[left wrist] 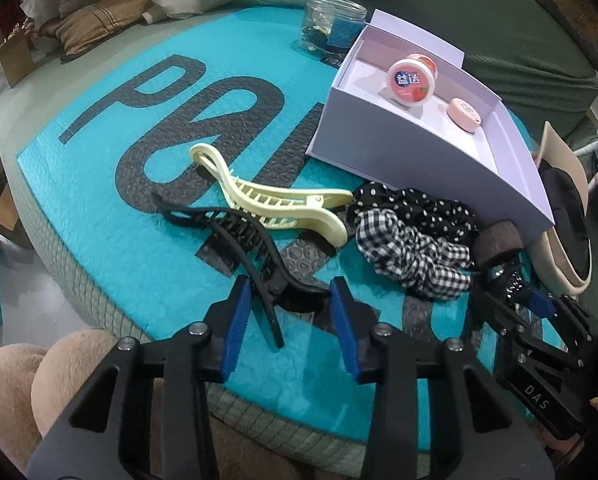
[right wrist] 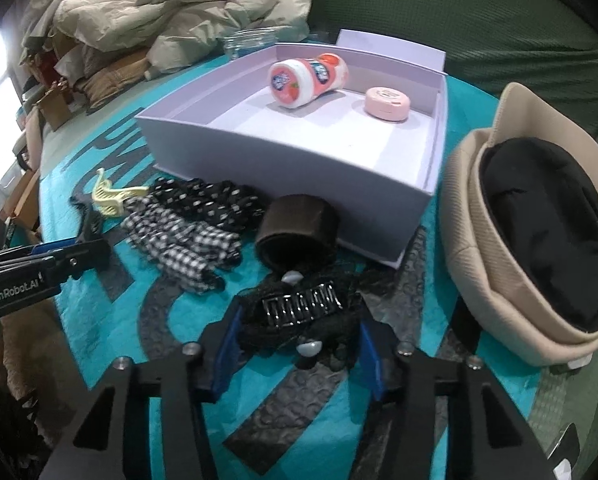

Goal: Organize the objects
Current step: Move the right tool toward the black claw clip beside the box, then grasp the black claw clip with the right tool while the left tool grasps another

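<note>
Nearest on the teal tabletop [left wrist: 111, 216], the left hand-held gripper [left wrist: 291, 320] stands with its blue pads [left wrist: 235, 320] spread wide on either side of the thick end of a black hair claw [left wrist: 255, 248]; whether either pad touches the claw cannot be told. Off to the right, the right hand-held gripper [right wrist: 299, 344] is likewise parted, its pads flanking a black mesh hair clip [right wrist: 299, 312] with a metal comb and pearl beads, the mesh bunched right up against both pads.

Just beyond the black claw lies a cream hair claw [left wrist: 275, 200], the two crossing at their tips. Beside them sit two scrunchies, a checked one [left wrist: 411, 256] in front and a polka-dot one [left wrist: 415, 204] behind, touching each other. A dark brown roller [right wrist: 299, 224] lies on its side between the mesh clip and the box.

The open lilac box [right wrist: 299, 160] stands past these, holding a pink gum bottle [right wrist: 307, 78] on its side and a small pink round case [right wrist: 387, 104], apart from each other. To its right rests a beige hat [right wrist: 499, 264] with black lining, upside down. Behind the box stands a clear jar [left wrist: 331, 24], then piled bedding [right wrist: 171, 4].
</note>
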The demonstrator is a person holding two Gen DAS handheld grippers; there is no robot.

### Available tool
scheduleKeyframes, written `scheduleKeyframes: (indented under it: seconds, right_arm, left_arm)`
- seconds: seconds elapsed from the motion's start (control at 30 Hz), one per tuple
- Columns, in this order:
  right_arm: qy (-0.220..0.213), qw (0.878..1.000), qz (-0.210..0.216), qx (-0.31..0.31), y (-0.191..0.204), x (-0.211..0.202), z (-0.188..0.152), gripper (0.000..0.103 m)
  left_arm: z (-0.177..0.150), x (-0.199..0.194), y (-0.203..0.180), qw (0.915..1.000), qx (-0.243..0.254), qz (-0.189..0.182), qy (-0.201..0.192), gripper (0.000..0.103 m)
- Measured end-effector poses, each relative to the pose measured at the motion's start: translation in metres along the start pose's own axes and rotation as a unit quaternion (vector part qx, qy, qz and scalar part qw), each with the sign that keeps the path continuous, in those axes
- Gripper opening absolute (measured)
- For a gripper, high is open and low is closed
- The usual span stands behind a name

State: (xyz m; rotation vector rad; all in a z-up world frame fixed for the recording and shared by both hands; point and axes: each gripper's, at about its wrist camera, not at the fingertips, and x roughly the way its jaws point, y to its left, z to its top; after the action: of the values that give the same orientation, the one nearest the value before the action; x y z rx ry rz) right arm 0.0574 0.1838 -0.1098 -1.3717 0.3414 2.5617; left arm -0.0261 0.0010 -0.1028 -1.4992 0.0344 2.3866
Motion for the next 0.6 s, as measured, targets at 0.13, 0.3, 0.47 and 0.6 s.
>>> scheduleKeyframes:
  seconds: [0.13,0.3,0.47,0.6]
  right_arm:
    - [0.000,1.000,0.011,-0.003,0.004,-0.004,-0.003,0.046]
    - [-0.004,1.000,0.022,-0.011,0.012,-0.010,-0.005,0.043]
    - [-0.011,0.999,0.030,-0.019,0.019,-0.015,-0.005,0.043]
    - [-0.014,0.999,0.033,-0.022,0.021,-0.016,-0.004,0.046]
  left_arm:
    - [-0.003,-0.005,0.001,0.9999,-0.004,-0.010,0.004,0.035]
    - [-0.008,-0.009,0.003,0.9994,0.002,-0.031,0.013,0.032]
    - [-0.005,-0.020,0.010,0.9991,-0.006,-0.040,-0.016,0.032]
    - [0.001,-0.024,0.012,0.9991,-0.007,-0.034,-0.027,0.033]
